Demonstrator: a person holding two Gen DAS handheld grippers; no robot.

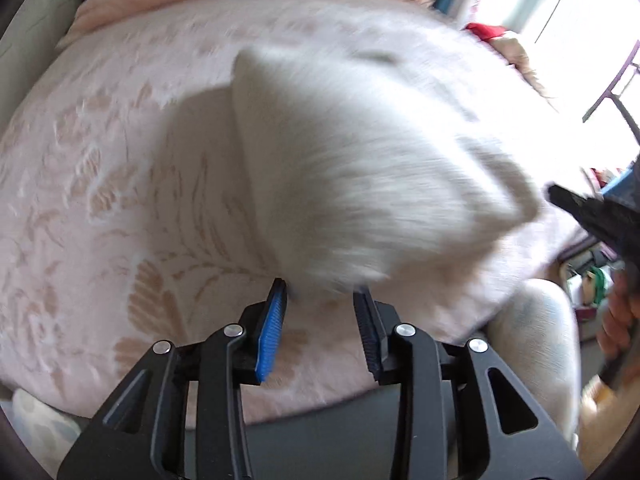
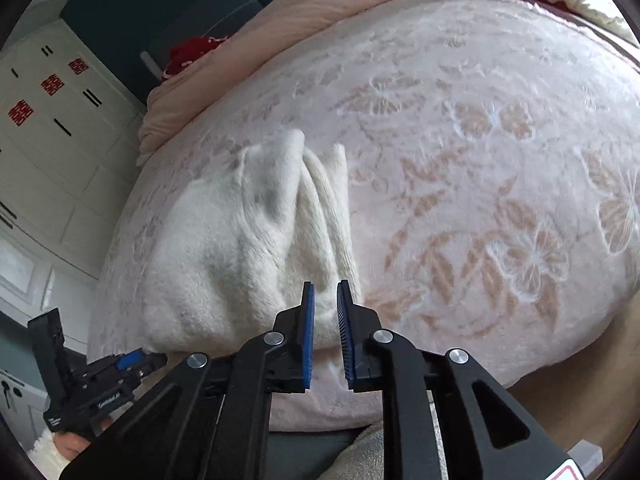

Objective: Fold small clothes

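Observation:
A white fluffy small garment (image 1: 360, 168) lies crumpled on the pink flowered blanket (image 1: 100, 184), blurred in the left wrist view. My left gripper (image 1: 322, 288) is open, its tips at the garment's near edge, holding nothing. In the right wrist view the garment (image 2: 240, 248) lies bunched in folds at the left. My right gripper (image 2: 325, 292) is open with a narrow gap, its tips just over the garment's near right corner. The left gripper (image 2: 132, 364) shows at the lower left there, and the right gripper (image 1: 588, 208) at the right edge of the left wrist view.
The blanket (image 2: 480, 160) covers a bed. A folded pink duvet (image 2: 280, 32) lies along the far side, with red cloth (image 2: 192, 52) beside it. White cupboards (image 2: 52, 140) stand to the left. The bed's front edge runs just below both grippers.

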